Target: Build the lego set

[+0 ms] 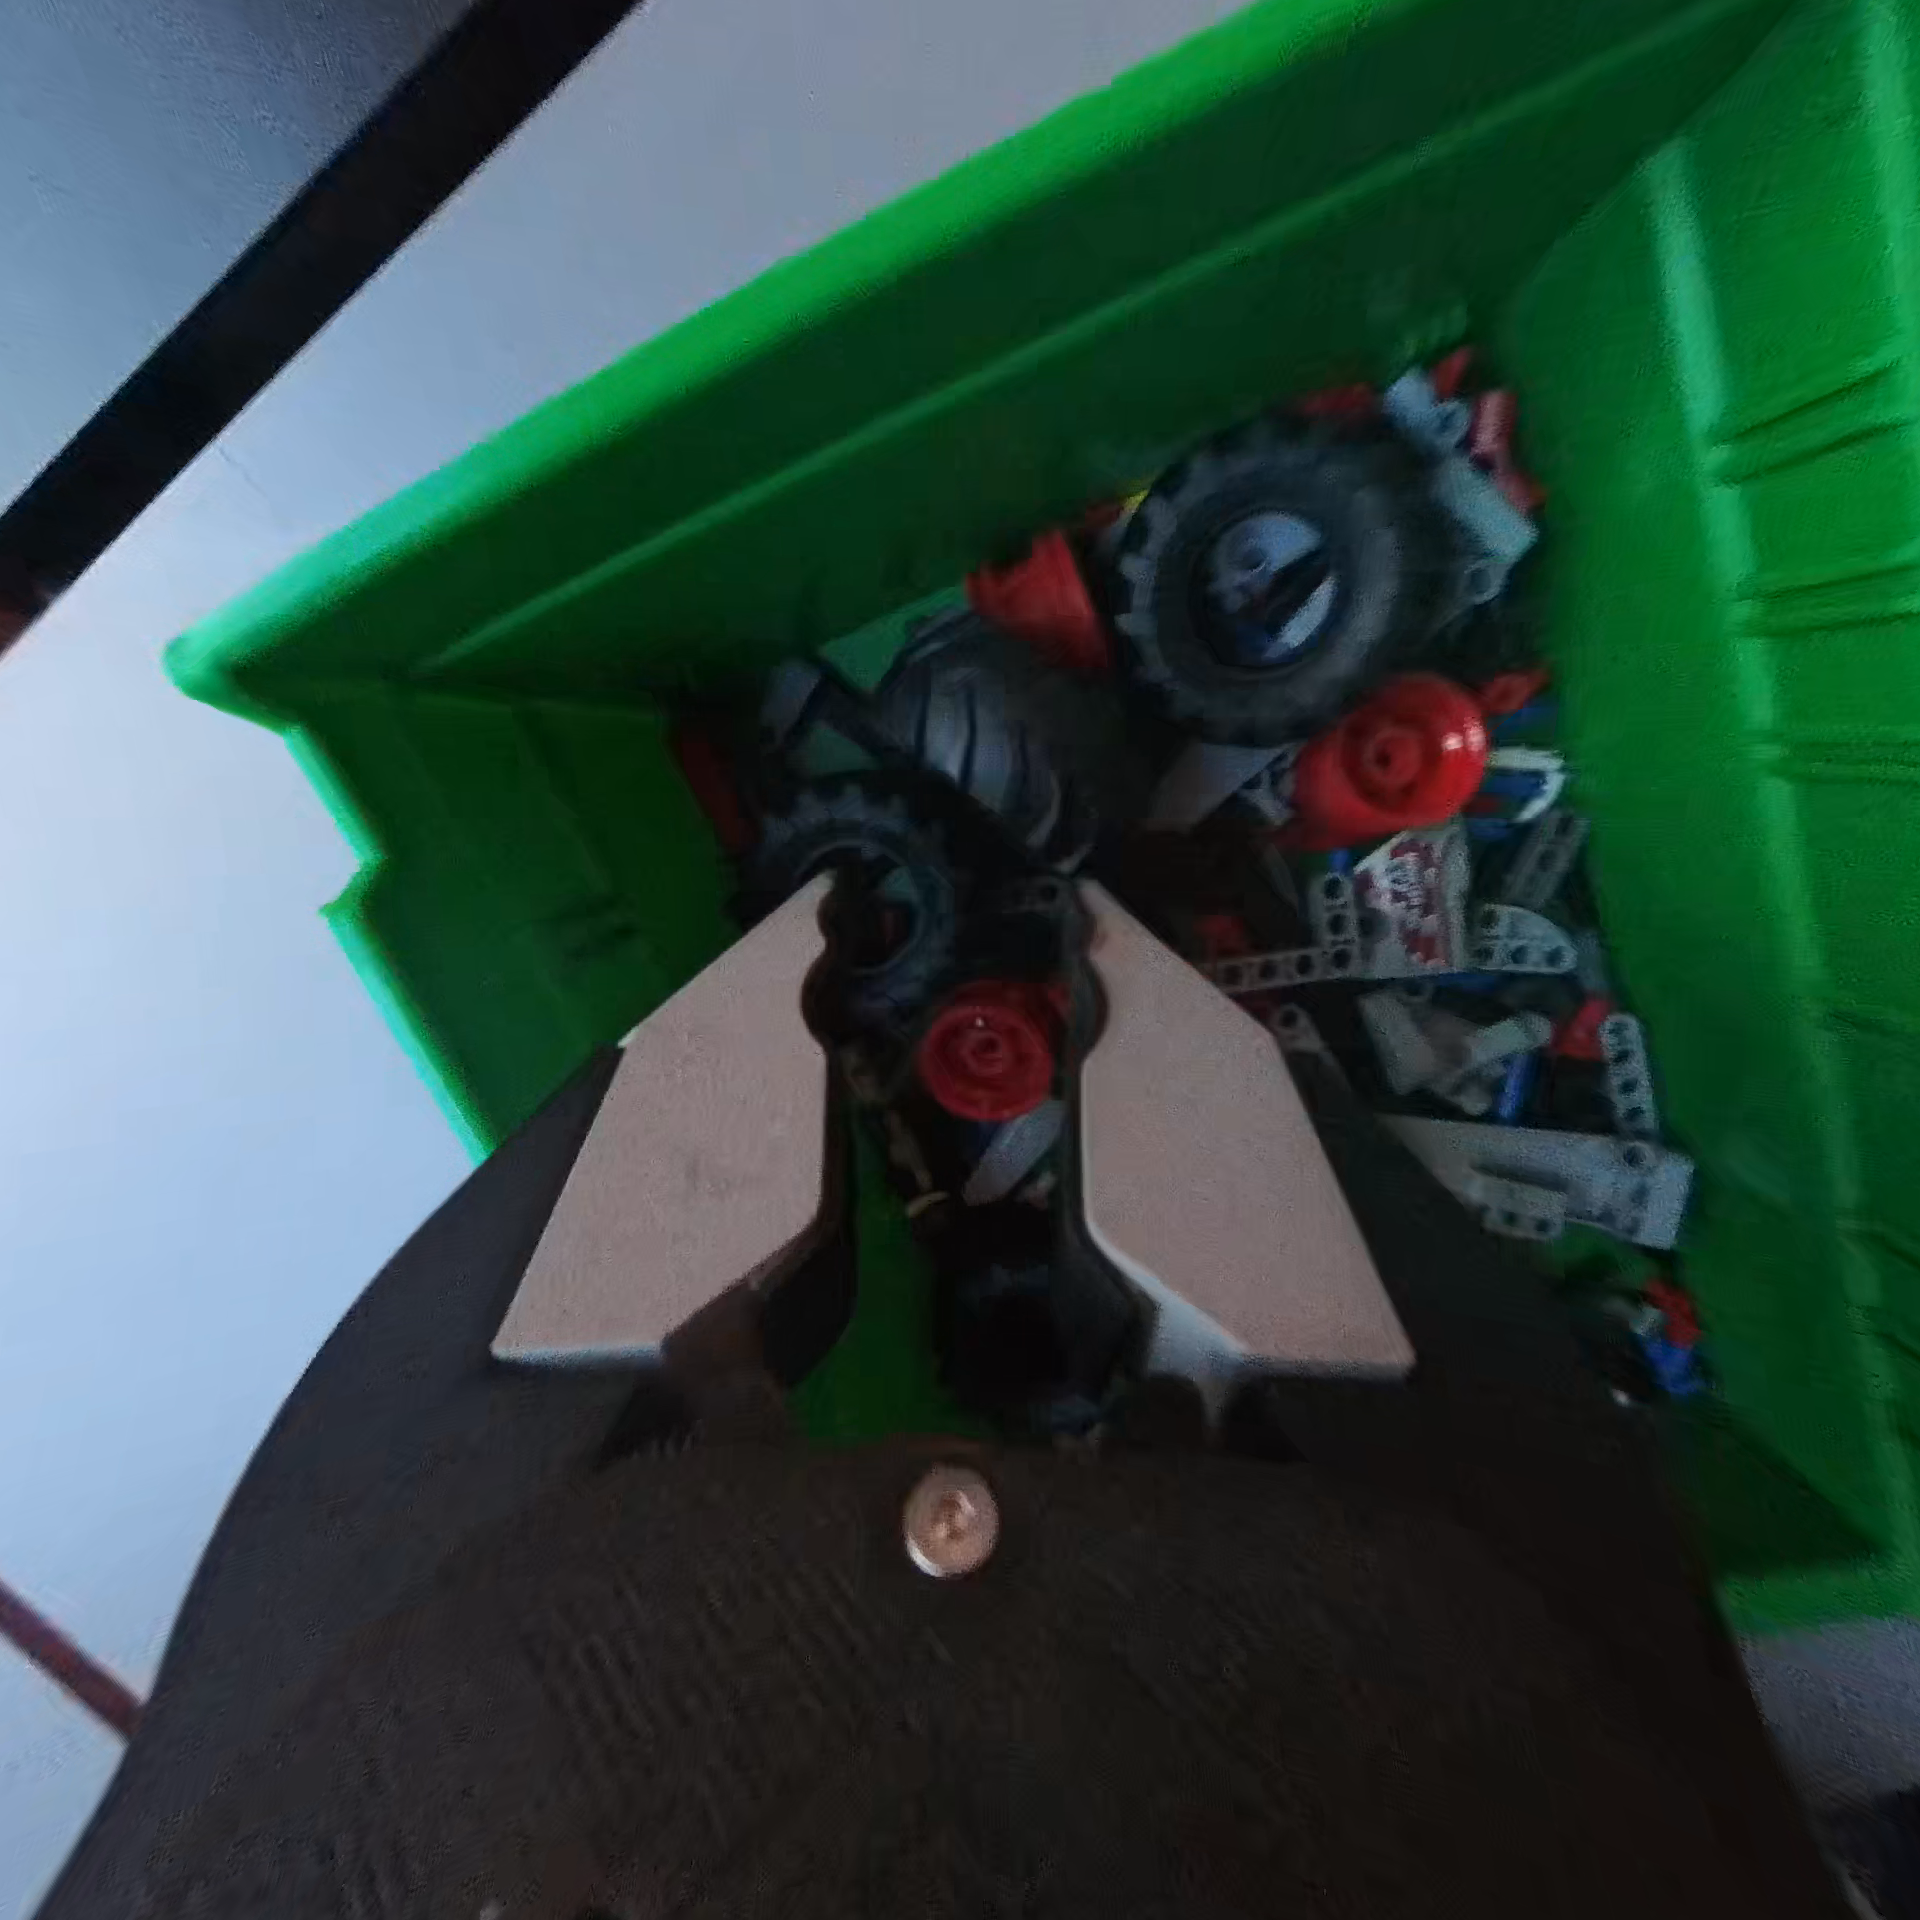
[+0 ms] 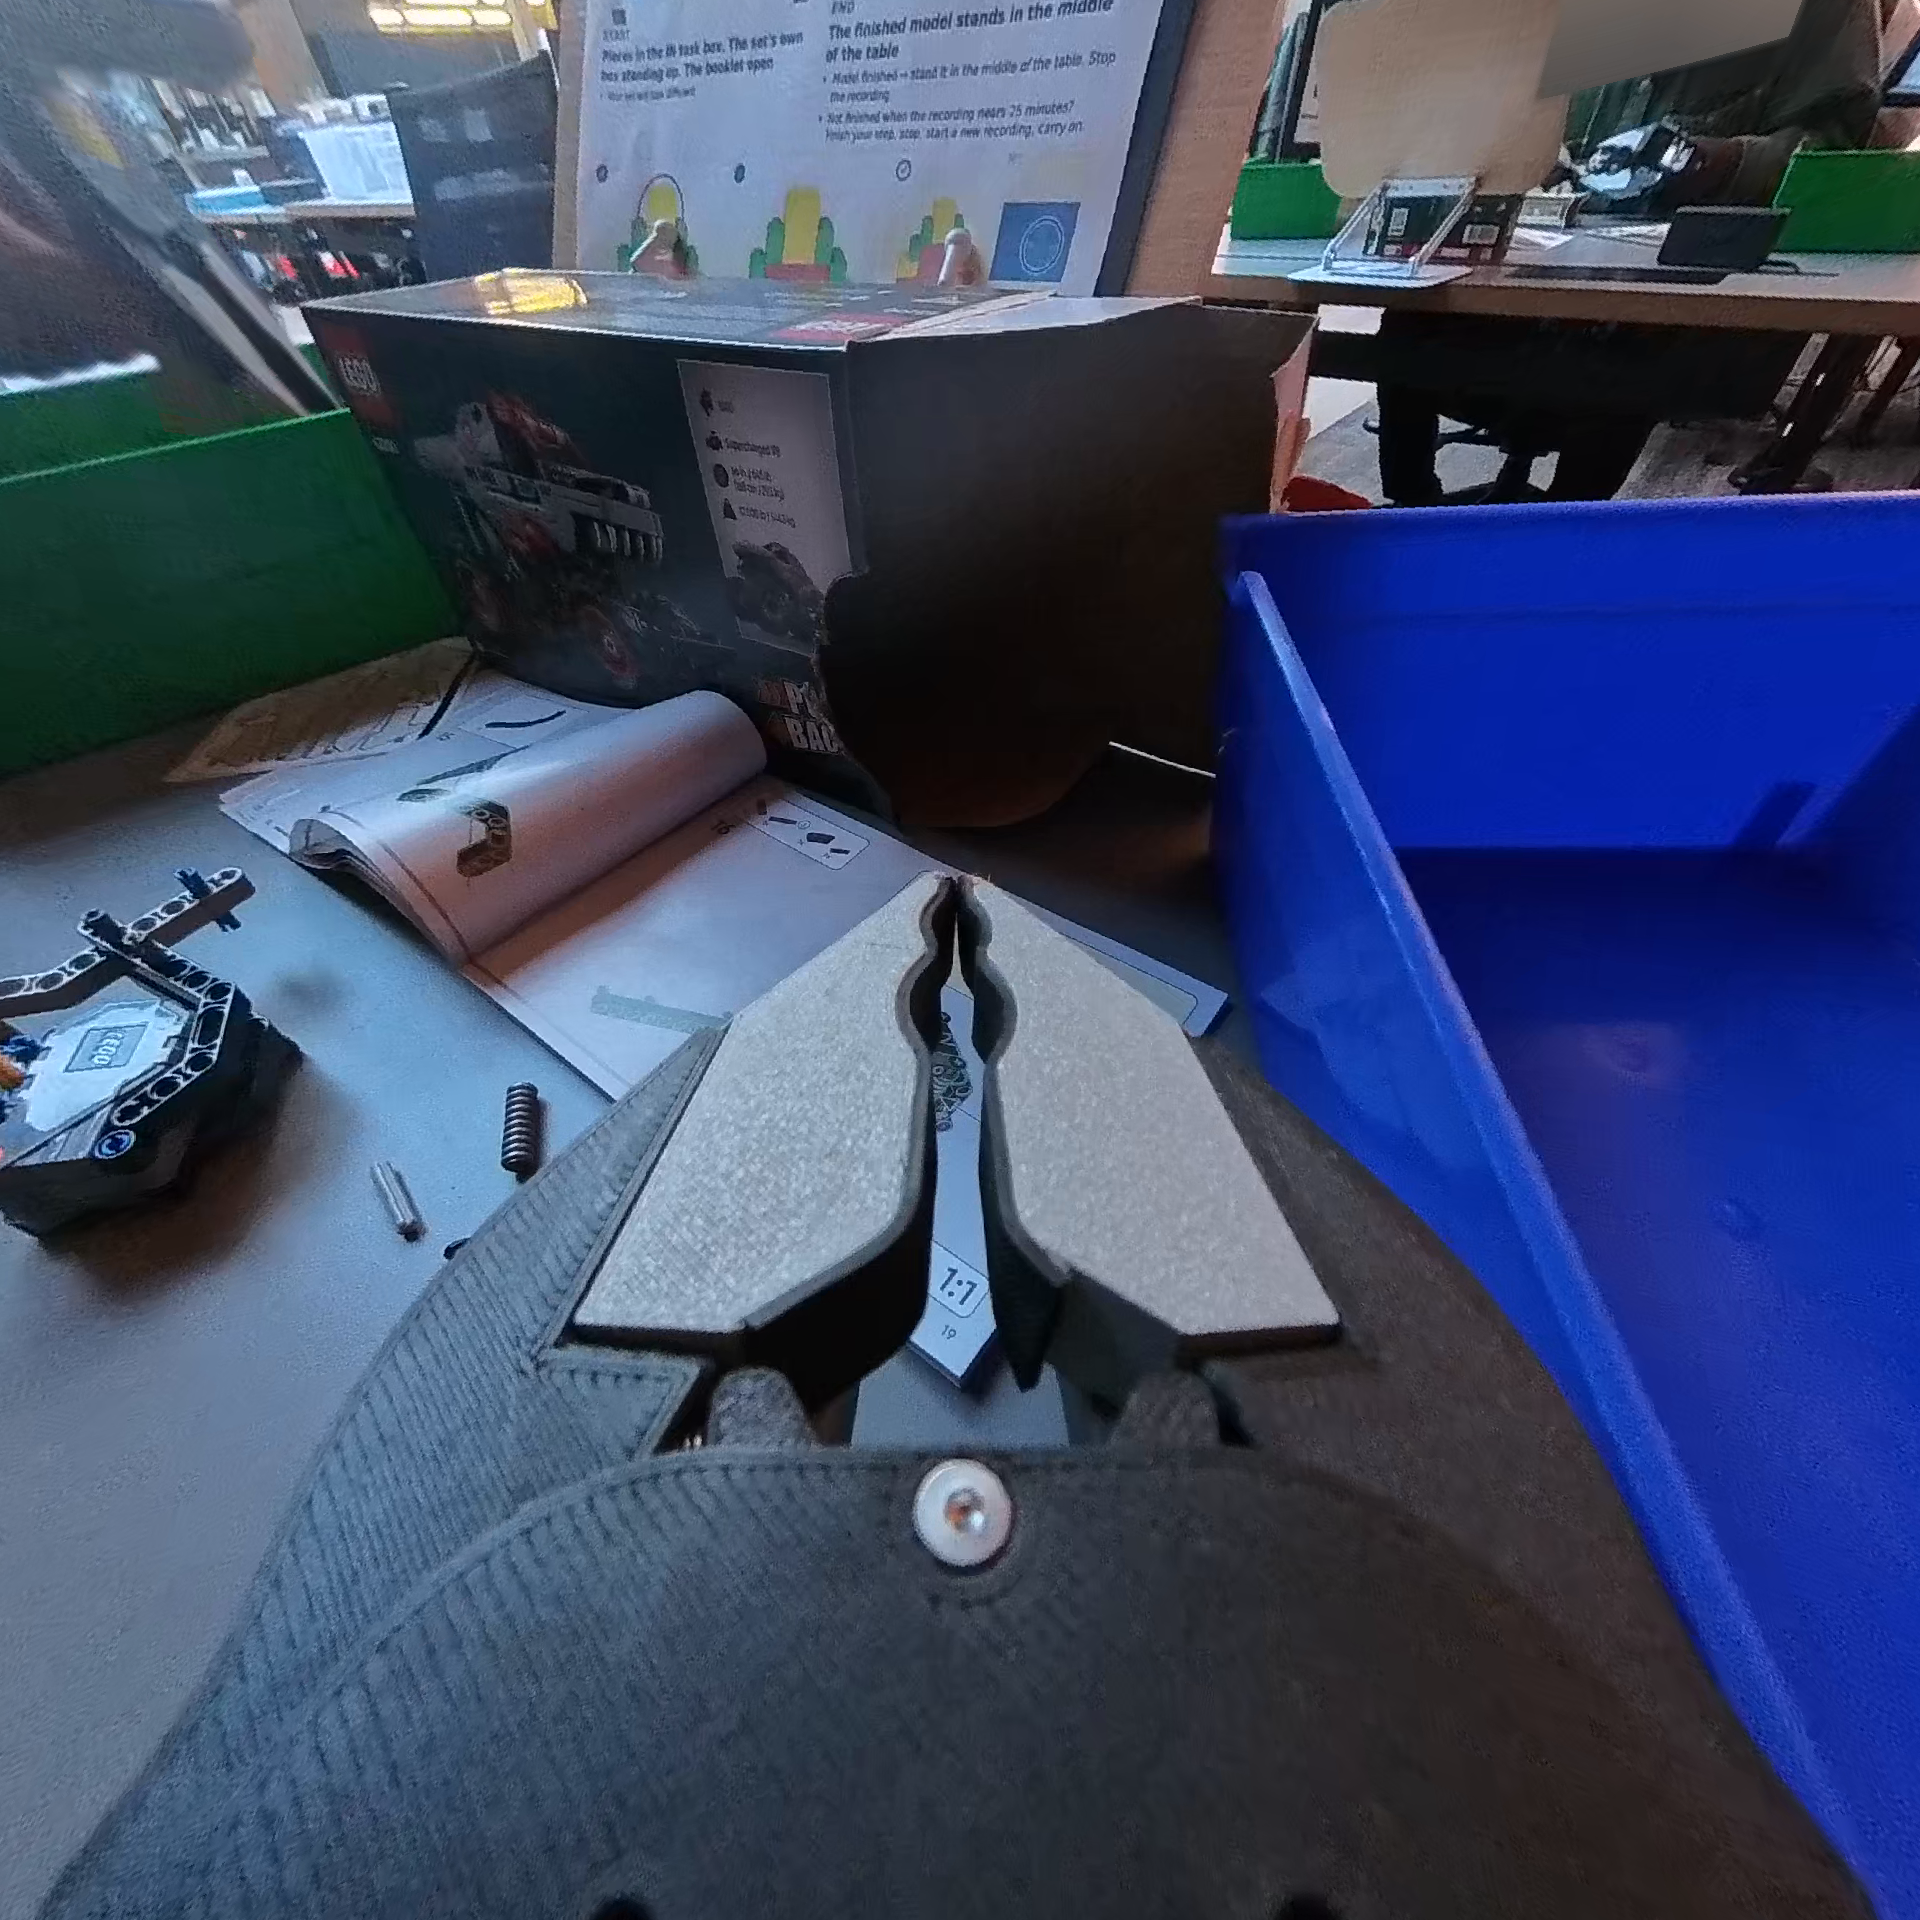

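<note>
In the left wrist view a green bin (image 1: pixel 790 436) holds loose Lego parts: black tyres (image 1: pixel 1257 582), red wheel hubs (image 1: pixel 1387 758), and grey and white beams (image 1: pixel 1455 935). My left gripper (image 1: pixel 956 894) is open and points down into the bin, with a small tyre (image 1: pixel 894 935) and a red hub (image 1: pixel 982 1055) between its fingers; the view is blurred. In the right wrist view my right gripper (image 2: pixel 956 883) is shut and empty above the open instruction booklet (image 2: pixel 623 862). A partly built black frame (image 2: pixel 125 1049) lies on the grey table at the left.
The Lego set box (image 2: pixel 727 499) stands behind the booklet. A blue bin (image 2: pixel 1558 935) sits at the right, a green bin (image 2: pixel 187 582) at the left. A black spring (image 2: pixel 520 1127) and a grey pin (image 2: pixel 397 1200) lie near the frame. An instruction poster (image 2: pixel 862 135) stands behind. There is about 55 centimeters between the tips of the two grippers.
</note>
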The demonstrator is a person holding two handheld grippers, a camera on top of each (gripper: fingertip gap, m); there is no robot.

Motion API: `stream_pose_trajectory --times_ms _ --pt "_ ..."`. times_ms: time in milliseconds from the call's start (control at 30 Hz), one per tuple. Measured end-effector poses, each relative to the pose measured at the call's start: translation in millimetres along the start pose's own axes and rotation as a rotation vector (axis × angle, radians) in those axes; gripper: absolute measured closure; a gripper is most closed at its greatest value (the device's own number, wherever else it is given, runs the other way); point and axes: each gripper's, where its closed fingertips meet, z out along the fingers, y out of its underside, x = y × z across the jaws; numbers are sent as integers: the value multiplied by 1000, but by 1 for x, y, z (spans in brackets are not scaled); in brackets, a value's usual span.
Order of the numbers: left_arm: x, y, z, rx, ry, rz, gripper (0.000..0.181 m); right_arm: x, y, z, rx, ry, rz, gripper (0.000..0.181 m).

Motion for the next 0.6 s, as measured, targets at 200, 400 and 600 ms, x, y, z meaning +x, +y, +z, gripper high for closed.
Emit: stream_pose_trajectory --times_ms 200,400,600 --pt "-1 8 29 -100 18 26 167 0 0 0 -2 -2 1 181" --pt "-4 -23 -30 158 -23 24 168 -1 1 1 -4 -12 1 181" --pt "-4 -35 -33 210 -45 7 167 -3 1 1 -8 -12 -6 181"
